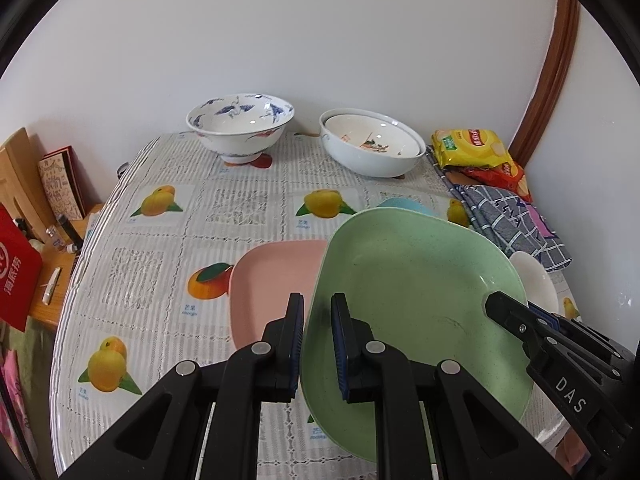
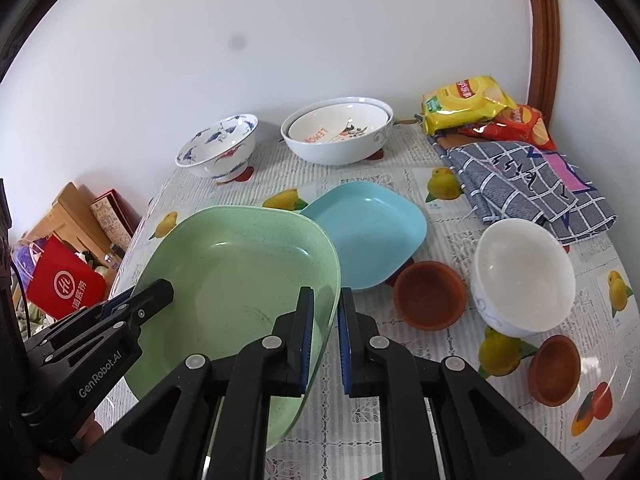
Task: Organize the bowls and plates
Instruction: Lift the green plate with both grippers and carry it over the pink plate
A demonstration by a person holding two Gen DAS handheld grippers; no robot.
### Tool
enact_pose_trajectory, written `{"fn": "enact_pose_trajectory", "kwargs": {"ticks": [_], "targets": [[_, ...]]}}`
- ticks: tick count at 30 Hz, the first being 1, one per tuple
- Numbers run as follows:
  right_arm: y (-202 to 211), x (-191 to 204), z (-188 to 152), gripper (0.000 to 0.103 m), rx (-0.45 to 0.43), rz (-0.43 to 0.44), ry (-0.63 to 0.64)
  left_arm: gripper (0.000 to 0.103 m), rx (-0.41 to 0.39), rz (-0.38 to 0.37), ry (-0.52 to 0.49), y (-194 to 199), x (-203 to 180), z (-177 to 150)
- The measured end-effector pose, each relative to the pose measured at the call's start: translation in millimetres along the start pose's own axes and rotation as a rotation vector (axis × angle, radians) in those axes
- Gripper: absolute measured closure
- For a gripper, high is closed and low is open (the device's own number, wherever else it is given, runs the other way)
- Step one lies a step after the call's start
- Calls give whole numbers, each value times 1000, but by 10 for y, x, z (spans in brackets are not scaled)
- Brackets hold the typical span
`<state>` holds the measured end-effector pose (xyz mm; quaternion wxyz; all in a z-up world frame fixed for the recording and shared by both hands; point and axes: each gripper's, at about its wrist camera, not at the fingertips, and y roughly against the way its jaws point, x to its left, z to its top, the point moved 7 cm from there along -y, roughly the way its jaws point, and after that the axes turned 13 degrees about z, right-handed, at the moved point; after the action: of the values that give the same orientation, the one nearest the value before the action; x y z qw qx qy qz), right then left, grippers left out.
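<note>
Plate in hand: green plate [image 1: 416,292], a rounded-square dish with a raised rim, held tilted above the surface [image 1: 168,240] between both grippers.
Left gripper [image 1: 317,340]: closed on the plate's left rim, one pad inside the rim and one outside.
Right gripper [image 2: 325,338]: clamped likewise on the opposite rim — so the plate is carried by its two edges.
Where it sits: over the near part of the surface, overlapping the pink plate [image 1: 276,288] in the left wrist view and just beside the blue plate [image 2: 368,232] in the right wrist view.
How it should handle: it looks like light speckled plastic or fibre ware, stiff enough not to sag, smooth and probably a little slippery at the rim; a drop would likely not break it.
Where to hold: the rim at mid-side, as now — the lip gives the pads something to bite.
Other plates: pink and blue, same shape, so the three should nest into one stack.
Bowls: a blue-patterned bowl [image 1: 240,126] and a nested white pair [image 1: 372,146] at the back by the wall; a plain white bowl [image 2: 524,278] and two small brown dishes [image 2: 430,296] near the right side. These look ceramic — heavier, fragile, best taken by the rim wall.
Clutter: snack bags [image 2: 468,104] and a checked cloth [image 2: 532,184] at the far right.
Likely step: setting the green plate onto one of its matching plates.
</note>
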<state>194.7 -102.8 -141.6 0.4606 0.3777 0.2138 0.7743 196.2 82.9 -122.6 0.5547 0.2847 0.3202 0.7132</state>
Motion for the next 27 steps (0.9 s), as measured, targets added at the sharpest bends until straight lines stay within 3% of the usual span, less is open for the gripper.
{"fn": "enact_pose_trajectory", "kwargs": {"ticks": [14, 27], "targets": [[-719, 304, -236, 91, 139, 56, 37, 89, 105, 74, 77, -509, 490, -238], [-1110, 262, -73, 91, 167, 47, 79, 89, 127, 71, 92, -812, 464, -112]]}}
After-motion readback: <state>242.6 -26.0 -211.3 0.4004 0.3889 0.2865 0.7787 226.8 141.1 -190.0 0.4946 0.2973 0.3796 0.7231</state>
